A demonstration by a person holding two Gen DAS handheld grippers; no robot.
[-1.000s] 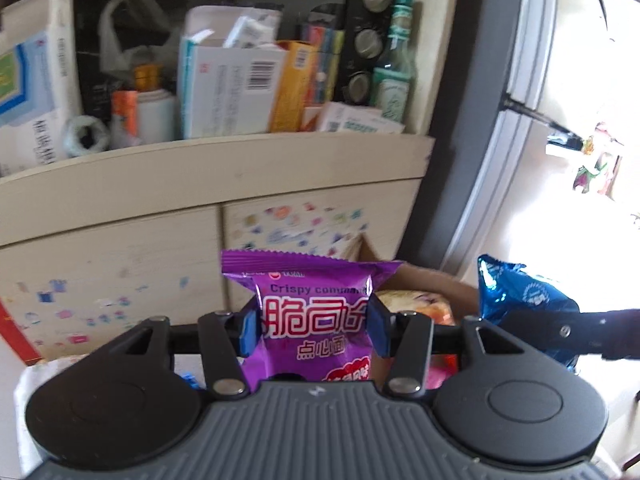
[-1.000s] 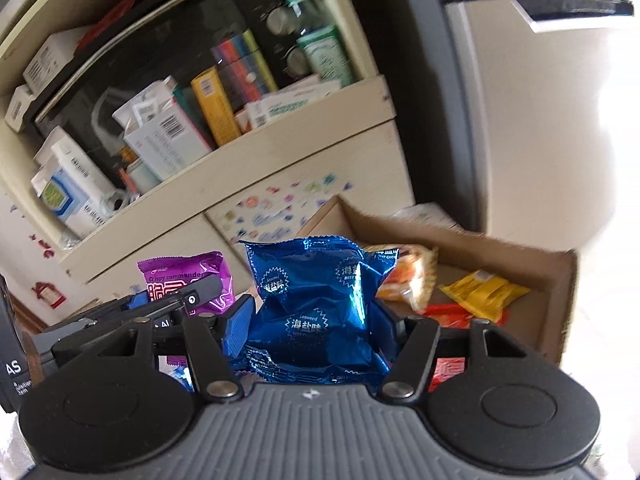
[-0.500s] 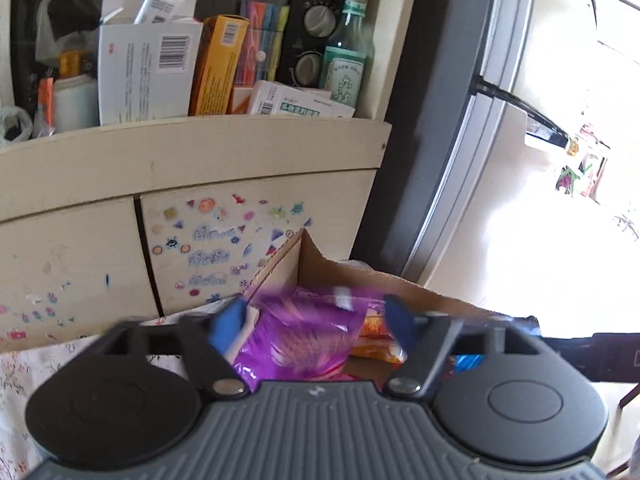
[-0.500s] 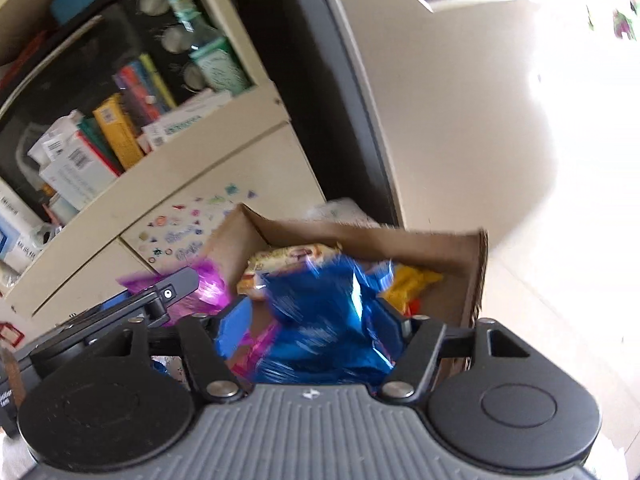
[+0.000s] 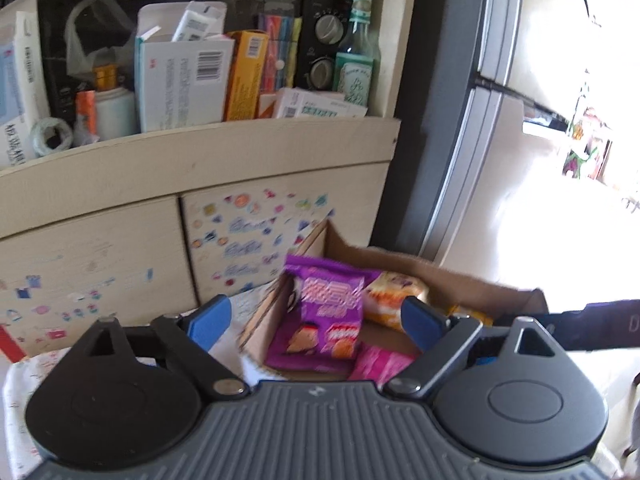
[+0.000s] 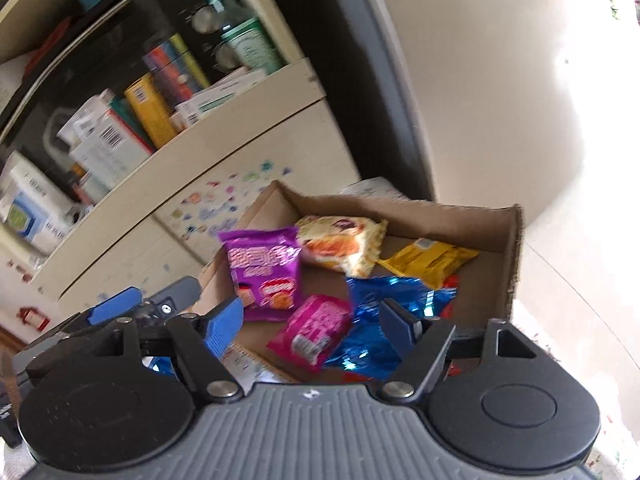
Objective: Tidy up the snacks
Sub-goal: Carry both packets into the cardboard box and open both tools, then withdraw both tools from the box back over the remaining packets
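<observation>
The purple snack bag (image 5: 328, 316) leans against the left wall of the cardboard box (image 6: 514, 256), mid-frame; the blue snack bag (image 6: 384, 320) lies lower right in the box. Both look light, soft and crinkly, probably slippery, best pinched at a sealed edge. The left gripper (image 5: 316, 322) and right gripper (image 6: 310, 326) have just been opening; their jaws stand apart, holding nothing.

Each claw (image 5: 316, 322) — black linkage arms, silver screws, blue pads (image 5: 210, 320) — fronts a ribbed grey body.
</observation>
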